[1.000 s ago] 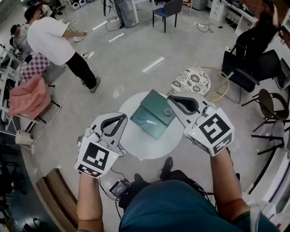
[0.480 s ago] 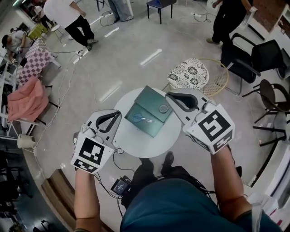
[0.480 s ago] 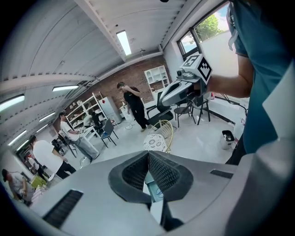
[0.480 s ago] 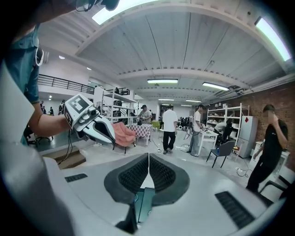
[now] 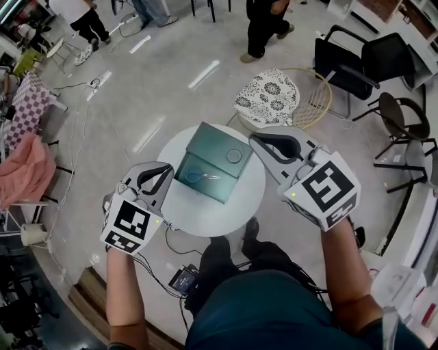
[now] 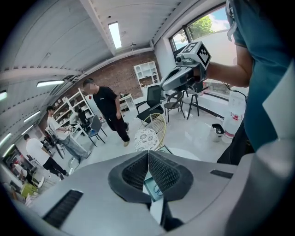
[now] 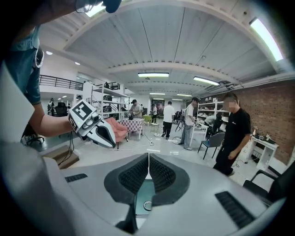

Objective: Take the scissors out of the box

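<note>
An open dark-green box lies on a small round white table. Blue-handled scissors rest in its near half, and a round ring sits in the other half. My left gripper is shut and empty, hovering over the table's left edge just left of the box. My right gripper is also shut and empty, with its tip above the box's right corner. In the left gripper view the shut gripper points over the scissors. In the right gripper view the shut gripper points over the box.
A wire chair with a patterned cushion stands just behind the table. Black chairs stand at the right. A person stands farther back, and pink cloth hangs at the left. Cables and a small device lie by my feet.
Both grippers have sunk toward the table and stay shut. The left one has drifted left and nearer me in the picture. People in the background have walked on.
</note>
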